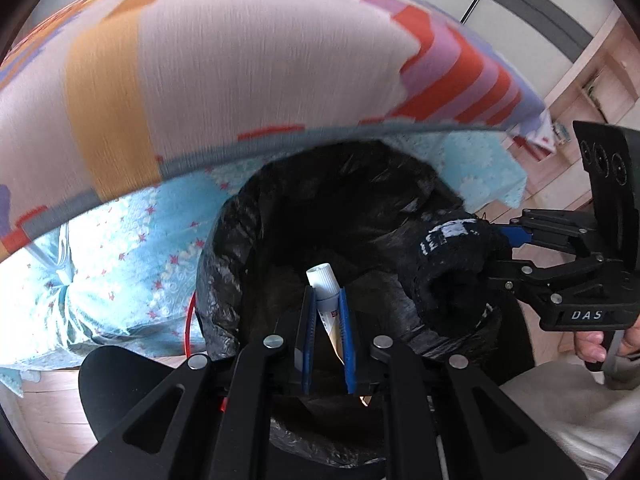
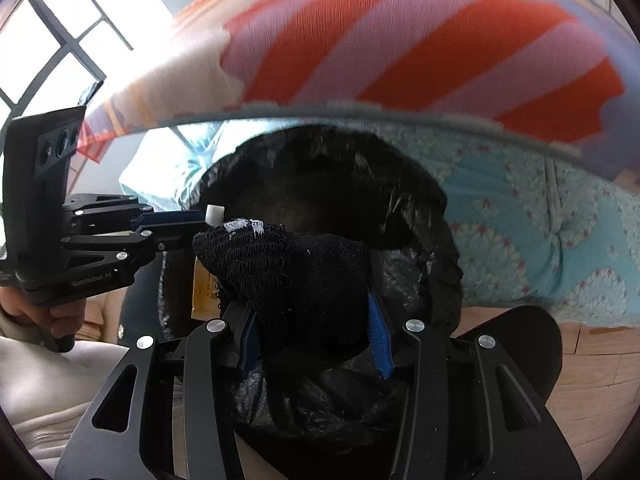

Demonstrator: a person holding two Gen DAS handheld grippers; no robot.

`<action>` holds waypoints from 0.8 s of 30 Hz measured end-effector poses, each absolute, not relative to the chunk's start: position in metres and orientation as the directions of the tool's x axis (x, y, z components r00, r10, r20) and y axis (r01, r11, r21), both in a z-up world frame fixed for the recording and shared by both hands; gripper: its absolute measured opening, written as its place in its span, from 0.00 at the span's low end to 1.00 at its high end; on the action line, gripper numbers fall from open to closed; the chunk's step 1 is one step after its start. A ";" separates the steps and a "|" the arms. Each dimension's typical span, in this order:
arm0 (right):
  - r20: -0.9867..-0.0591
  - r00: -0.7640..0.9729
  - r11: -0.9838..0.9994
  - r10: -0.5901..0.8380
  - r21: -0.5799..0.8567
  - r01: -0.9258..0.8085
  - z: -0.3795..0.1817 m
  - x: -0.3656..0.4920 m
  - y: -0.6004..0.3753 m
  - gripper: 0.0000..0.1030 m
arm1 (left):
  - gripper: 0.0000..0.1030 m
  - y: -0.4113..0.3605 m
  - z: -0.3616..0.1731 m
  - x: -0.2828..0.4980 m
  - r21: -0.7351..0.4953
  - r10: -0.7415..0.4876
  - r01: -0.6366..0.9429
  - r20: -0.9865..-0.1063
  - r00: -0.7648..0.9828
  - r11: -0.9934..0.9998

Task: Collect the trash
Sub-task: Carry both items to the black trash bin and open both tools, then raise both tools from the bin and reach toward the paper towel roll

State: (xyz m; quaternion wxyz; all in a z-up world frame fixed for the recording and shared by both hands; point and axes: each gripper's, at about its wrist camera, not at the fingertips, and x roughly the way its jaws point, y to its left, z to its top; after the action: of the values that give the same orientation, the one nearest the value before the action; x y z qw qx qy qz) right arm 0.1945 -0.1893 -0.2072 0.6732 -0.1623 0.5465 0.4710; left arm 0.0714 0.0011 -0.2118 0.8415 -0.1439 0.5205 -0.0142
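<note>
Both your grippers hang over the black plastic-lined trash bin (image 1: 240,248) that stands on the pale wooden plank floor (image 2: 592,360), tucked against the bed. Your left gripper (image 1: 326,300) is clenched on a white squeeze tube with a ribbed cap (image 1: 326,292), cap pointing into the bin's mouth. Your right gripper (image 2: 312,316) grasps a bunched black knitted sock (image 2: 304,268) above the same opening. A striped orange, lilac and cream blanket (image 1: 248,56) overhangs a turquoise flower-print sheet (image 2: 540,232). A bright window (image 2: 52,40) lies off to your left.
</note>
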 end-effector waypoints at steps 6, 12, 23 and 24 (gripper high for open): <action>-0.900 -0.059 0.513 0.432 0.299 -0.805 -0.222 0.193 -0.188 0.46 | 0.11 0.001 -0.214 0.073 -0.269 -0.187 -0.127 -0.874 0.449 0.955; -0.907 -0.052 0.517 0.417 0.284 -0.808 -0.222 0.192 -0.186 0.63 | 0.14 0.001 -0.216 0.075 -0.295 -0.212 -0.131 -0.874 0.438 0.946; -0.899 -0.049 0.516 0.436 0.294 -0.804 -0.213 0.192 -0.189 0.64 | 0.16 0.002 -0.209 0.072 -0.298 -0.205 -0.147 -0.869 0.450 0.943; -0.897 -0.049 0.516 0.439 0.296 -0.804 -0.211 0.192 -0.189 0.64 | 0.17 0.003 -0.206 0.071 -0.297 -0.202 -0.148 -0.867 0.455 0.943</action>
State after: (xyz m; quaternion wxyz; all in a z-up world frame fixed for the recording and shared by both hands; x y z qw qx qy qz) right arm 0.1916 -0.1892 -0.2115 0.6699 -0.1643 0.5561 0.4638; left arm 0.0715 0.0029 -0.2065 0.8364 -0.1678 0.5216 -0.0160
